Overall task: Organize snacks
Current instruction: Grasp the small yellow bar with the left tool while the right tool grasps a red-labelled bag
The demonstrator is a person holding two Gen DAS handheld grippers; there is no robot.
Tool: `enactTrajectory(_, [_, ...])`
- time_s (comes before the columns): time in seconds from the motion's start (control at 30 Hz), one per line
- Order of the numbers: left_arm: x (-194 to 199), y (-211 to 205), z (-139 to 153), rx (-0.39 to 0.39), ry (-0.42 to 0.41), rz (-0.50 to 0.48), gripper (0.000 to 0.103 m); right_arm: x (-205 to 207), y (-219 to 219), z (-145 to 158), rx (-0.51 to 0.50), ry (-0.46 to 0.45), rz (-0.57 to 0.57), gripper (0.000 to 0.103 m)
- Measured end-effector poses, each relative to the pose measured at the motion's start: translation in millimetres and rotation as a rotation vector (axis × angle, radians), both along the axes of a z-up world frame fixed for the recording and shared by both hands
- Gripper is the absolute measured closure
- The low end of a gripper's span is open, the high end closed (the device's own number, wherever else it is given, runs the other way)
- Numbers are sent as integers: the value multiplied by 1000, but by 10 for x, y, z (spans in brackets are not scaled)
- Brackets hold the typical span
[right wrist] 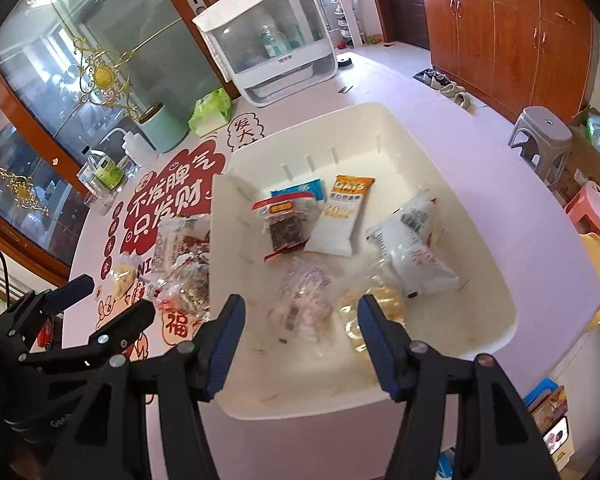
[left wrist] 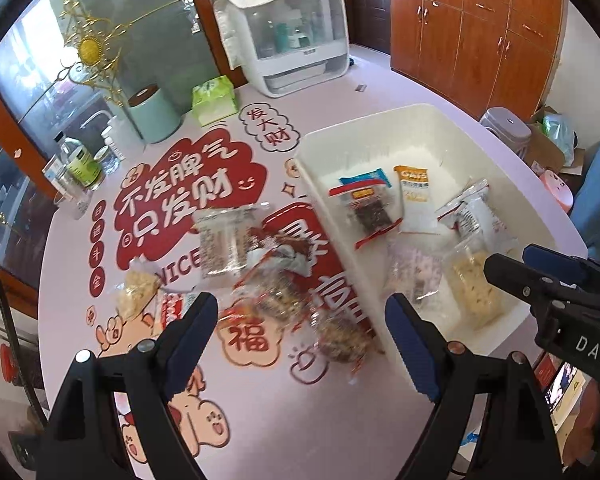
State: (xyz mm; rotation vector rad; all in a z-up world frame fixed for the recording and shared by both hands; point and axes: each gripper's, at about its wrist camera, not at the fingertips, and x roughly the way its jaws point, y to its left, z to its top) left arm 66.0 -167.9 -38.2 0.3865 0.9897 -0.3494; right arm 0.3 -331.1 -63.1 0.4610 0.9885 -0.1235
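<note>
A white plastic bin point(left wrist: 384, 120) point(right wrist: 500, 248) on the table holds several snack packets: an orange-topped OATS packet point(right wrist: 342, 216), a red-edged dark bar point(right wrist: 286, 226), a white pouch point(right wrist: 416, 256), a pinkish clear pack point(right wrist: 302, 300) and a yellowish one point(right wrist: 374, 304). Left of the bin lies a loose pile of clear-wrapped snacks point(left wrist: 260, 272) point(right wrist: 180, 264). My left gripper point(left wrist: 302, 312) is open and empty above the pile's near end. My right gripper point(right wrist: 300, 320) is open and empty over the bin's near side.
The table has a pink cover with red printed characters point(left wrist: 188, 192). At its far side stand a white lidded cabinet point(left wrist: 292, 36), a green tissue pack point(left wrist: 214, 98), a mint canister point(left wrist: 152, 116) and bottles point(left wrist: 80, 160). Stools point(right wrist: 540, 136) and wooden cupboards point(right wrist: 520, 28) are beyond.
</note>
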Motion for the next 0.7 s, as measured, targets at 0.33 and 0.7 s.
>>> enactTrajectory(0.33, [-89, 865, 225, -36, -60, 75, 18, -78, 543, 149, -2, -62, -1, 44])
enactTrajectory(0.7, [11, 2193, 358, -78, -131, 270, 13, 156, 1354, 336, -29, -106, 107, 44])
